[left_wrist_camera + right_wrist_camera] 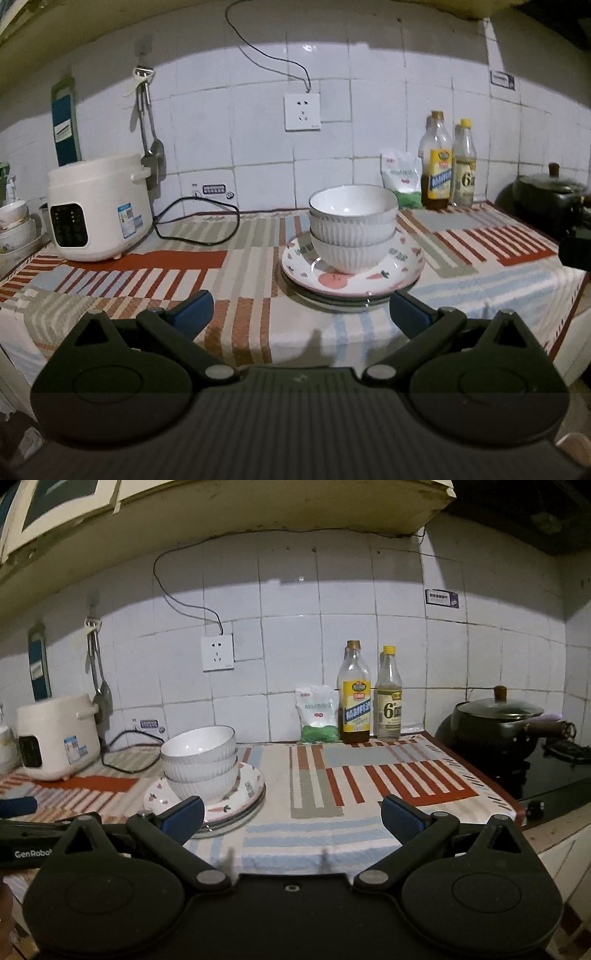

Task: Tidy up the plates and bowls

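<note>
Above the striped cloth (258,266), level and empty with fingers spread wide: left gripper (301,314) and right gripper (291,818), facing nested white bowls (352,229) atop stacked plates (351,284).

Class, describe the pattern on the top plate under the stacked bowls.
The top plate is white with a pink rim and pink fruit motifs, clearest in the left wrist view.

Dim kitchen; light falls from twelve o'clock, shadowing the upper white tiled wall (258,147). Fisheye bends edges; corners dark, slightly soft.
</note>
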`<action>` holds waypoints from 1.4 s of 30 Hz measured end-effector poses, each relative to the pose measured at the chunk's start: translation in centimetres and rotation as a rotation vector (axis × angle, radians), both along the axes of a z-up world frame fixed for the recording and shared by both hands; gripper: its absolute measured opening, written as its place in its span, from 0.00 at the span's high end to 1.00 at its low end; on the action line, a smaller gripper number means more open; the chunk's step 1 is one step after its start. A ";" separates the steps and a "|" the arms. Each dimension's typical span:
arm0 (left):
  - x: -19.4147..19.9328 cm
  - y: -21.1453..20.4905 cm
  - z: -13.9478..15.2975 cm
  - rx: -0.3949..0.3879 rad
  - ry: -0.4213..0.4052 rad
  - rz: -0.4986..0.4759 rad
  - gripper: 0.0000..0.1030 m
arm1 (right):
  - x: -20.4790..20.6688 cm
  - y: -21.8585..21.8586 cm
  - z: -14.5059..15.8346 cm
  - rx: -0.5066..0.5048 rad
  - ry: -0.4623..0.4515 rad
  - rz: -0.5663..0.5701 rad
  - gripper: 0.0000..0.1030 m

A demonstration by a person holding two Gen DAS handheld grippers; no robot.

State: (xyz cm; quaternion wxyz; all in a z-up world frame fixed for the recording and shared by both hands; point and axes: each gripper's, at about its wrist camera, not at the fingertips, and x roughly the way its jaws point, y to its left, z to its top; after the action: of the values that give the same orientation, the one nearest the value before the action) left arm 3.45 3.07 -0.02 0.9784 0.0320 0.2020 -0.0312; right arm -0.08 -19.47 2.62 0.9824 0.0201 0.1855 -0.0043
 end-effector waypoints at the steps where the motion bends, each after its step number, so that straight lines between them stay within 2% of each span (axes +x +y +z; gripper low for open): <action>1: -0.1 0.0 0.0 -0.001 0.002 -0.005 0.00 | -0.1 0.2 0.0 -0.009 0.009 0.001 0.00; 14: -1.7 -0.3 -0.1 -0.003 -0.010 -0.065 0.00 | -1.7 1.9 -0.1 -0.054 0.005 0.019 0.00; 42: -2.1 -0.9 -0.3 -0.015 -0.031 -0.028 0.00 | -2.1 1.8 -0.9 -0.100 -0.080 -0.034 0.00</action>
State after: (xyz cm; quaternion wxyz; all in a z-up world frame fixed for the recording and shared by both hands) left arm 1.35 2.16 -0.34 0.9810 0.0279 0.1864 -0.0462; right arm -2.16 -17.66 1.72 0.9887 -0.0257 0.1451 -0.0294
